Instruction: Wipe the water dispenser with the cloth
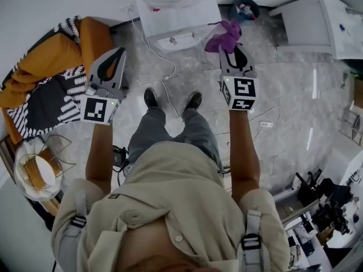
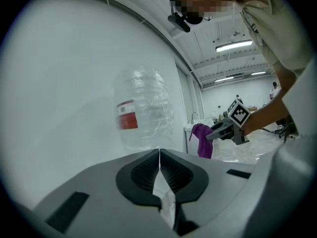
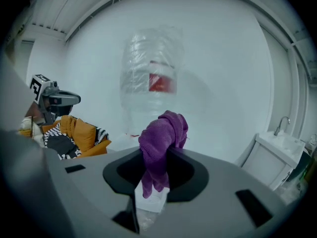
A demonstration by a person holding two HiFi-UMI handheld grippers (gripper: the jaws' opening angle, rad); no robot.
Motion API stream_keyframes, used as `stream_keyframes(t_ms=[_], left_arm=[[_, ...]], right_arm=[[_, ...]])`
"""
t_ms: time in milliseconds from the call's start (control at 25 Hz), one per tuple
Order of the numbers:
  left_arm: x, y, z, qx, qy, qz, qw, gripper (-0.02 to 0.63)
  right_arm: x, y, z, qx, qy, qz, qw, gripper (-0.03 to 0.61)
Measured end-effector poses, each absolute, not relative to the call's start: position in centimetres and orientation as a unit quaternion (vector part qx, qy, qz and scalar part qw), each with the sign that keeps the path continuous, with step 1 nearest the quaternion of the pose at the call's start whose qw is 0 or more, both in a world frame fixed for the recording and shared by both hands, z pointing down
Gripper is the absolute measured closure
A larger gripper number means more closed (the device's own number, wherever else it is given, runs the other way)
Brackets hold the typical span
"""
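I am standing in what is looking like a home-style corner set up inside a lab hall: an orange sofa [image 1: 93, 38] and a water dispenser [image 1: 170, 24] are sitting along the marble floor's [image 1: 283, 95] far edge, strip lights [image 2: 234, 45] are glowing overhead, and black equipment [image 1: 317, 194] is crowding its right corner.

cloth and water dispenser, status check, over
Right hand-held gripper shut on purple cloth. Left hand-held gripper shut, empty. Water dispenser straight ahead, contact unclear. White cable trailing before it.
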State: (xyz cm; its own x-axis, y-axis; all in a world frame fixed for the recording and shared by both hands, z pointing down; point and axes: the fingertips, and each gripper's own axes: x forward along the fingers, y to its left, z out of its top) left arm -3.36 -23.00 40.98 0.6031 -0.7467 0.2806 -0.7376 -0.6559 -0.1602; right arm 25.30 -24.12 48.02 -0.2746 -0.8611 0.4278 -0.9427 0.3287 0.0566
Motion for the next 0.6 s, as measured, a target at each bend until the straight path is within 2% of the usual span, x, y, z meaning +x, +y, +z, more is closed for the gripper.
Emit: stream_keyframes(t_ms=[360,600], left_arm=[[-3.4,-19.9,34.6,-0.898,0.414,-0.149,0.028,0.592],[-6.5,-19.7,31.2,-0.892,0.435,-0.121,0.008,0.592]], right_arm=[[24.1,-20.9,38.8,0.565,-0.807,0.061,0.163,0.469],[21.5,-20.2,34.1,0.547,-0.823,0.045,0.147,0.469]])
